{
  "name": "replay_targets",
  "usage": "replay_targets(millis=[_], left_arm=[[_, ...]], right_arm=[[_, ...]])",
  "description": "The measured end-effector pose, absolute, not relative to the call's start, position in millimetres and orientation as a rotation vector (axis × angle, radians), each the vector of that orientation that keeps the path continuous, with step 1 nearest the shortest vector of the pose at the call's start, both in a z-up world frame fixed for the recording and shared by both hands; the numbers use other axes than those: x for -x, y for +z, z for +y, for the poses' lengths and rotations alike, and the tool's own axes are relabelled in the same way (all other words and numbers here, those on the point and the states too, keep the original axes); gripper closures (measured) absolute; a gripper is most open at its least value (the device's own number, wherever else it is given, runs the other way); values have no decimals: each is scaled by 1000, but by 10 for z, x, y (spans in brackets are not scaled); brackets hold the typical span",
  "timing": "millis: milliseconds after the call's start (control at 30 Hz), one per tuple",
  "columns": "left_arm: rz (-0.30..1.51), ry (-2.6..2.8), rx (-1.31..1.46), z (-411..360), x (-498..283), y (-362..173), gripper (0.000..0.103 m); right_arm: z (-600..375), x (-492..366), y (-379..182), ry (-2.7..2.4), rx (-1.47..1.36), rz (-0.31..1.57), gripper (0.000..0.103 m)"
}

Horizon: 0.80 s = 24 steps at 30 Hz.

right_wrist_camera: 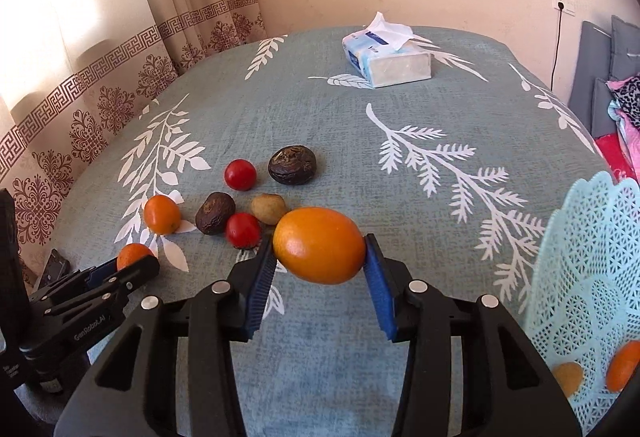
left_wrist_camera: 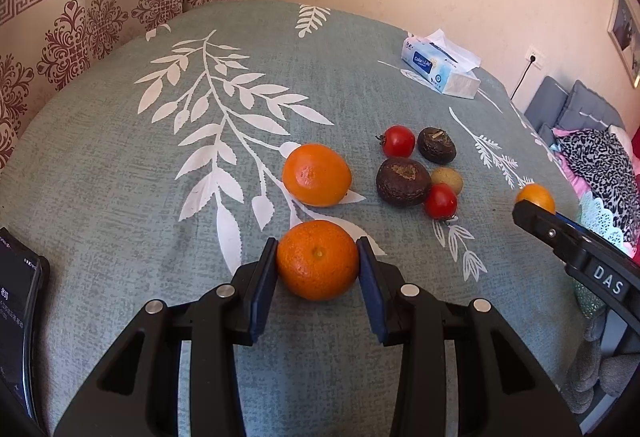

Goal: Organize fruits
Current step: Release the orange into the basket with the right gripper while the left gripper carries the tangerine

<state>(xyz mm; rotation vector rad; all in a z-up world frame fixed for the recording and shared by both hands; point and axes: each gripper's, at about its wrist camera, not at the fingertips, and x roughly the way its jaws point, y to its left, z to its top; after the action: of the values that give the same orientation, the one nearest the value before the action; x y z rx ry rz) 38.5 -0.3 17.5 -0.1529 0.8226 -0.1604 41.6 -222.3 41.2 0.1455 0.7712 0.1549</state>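
My left gripper [left_wrist_camera: 318, 263] is shut on a mandarin [left_wrist_camera: 317, 260] just above the tablecloth; it also shows in the right wrist view [right_wrist_camera: 133, 255]. My right gripper [right_wrist_camera: 319, 247] is shut on a smooth orange [right_wrist_camera: 319, 245], held above the table; it also shows in the left wrist view [left_wrist_camera: 535, 197]. A second mandarin [left_wrist_camera: 316, 174] lies loose on the cloth. Beside it lie two red tomatoes [left_wrist_camera: 398, 140] [left_wrist_camera: 440, 201], two dark wrinkled fruits [left_wrist_camera: 436, 144] [left_wrist_camera: 402, 181] and a small tan fruit [left_wrist_camera: 448, 179]. A light blue lace basket [right_wrist_camera: 588, 269] at the right holds a few orange fruits [right_wrist_camera: 622, 365].
A tissue pack [right_wrist_camera: 386, 57] lies at the far side of the table [right_wrist_camera: 400, 173]. A phone [left_wrist_camera: 16, 321] lies at the left edge. Curtains hang behind on the left, and a sofa with cushions [left_wrist_camera: 592, 145] stands to the right.
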Motion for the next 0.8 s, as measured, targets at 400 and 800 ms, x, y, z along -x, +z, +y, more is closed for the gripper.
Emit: replay_targets(millis=[400,800], left_arm=[[825,-169,97,-229,-281,288,64],[764,-264,-6,-865,-94,583,64]], right_arm=[[-2718,160,659,88,-207,670,58],[-3577,719,655,-90,-275,606,58]])
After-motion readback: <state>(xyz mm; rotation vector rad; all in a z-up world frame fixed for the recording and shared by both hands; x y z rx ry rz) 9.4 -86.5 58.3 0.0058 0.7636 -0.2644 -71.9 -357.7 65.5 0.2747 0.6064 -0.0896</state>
